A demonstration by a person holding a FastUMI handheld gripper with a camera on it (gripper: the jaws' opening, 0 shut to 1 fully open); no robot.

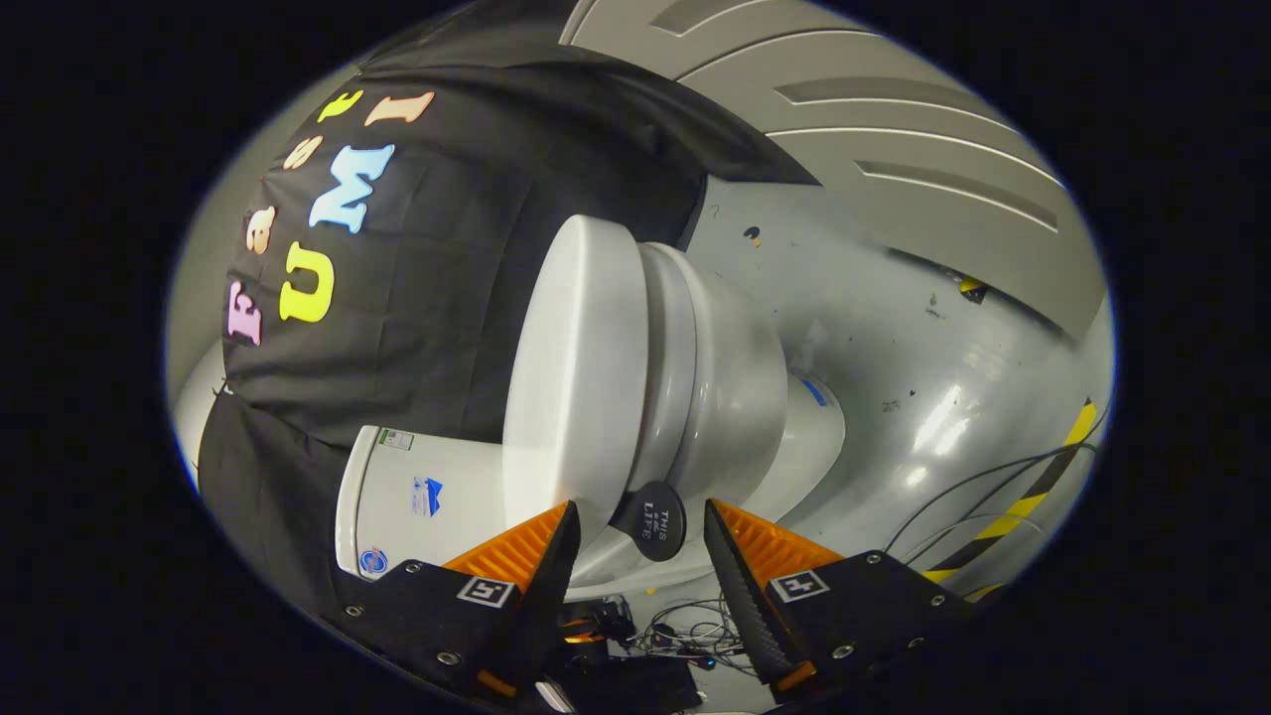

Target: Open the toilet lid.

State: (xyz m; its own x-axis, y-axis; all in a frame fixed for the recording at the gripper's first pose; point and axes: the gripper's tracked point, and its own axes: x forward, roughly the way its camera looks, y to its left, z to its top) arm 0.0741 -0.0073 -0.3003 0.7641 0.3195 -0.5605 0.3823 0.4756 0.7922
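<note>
A white toilet stands on the grey floor and appears turned sideways in the gripper view. Its lid [571,367] lies down flat on the seat and bowl [735,397]. A round black tab [650,521] sticks out from the lid's front edge. My gripper [640,506] is open, and the tab sits between the two fingertips with a small gap on each side. The fingers [740,566] touch neither the tab nor the lid.
The toilet's tank [417,497] backs onto the black cloth wall [417,298]. Glossy grey floor [894,377] spreads around the bowl. Loose cables [993,497] and a yellow-black tape strip [1053,467] lie on it. A grey panelled wall [894,129] stands beyond.
</note>
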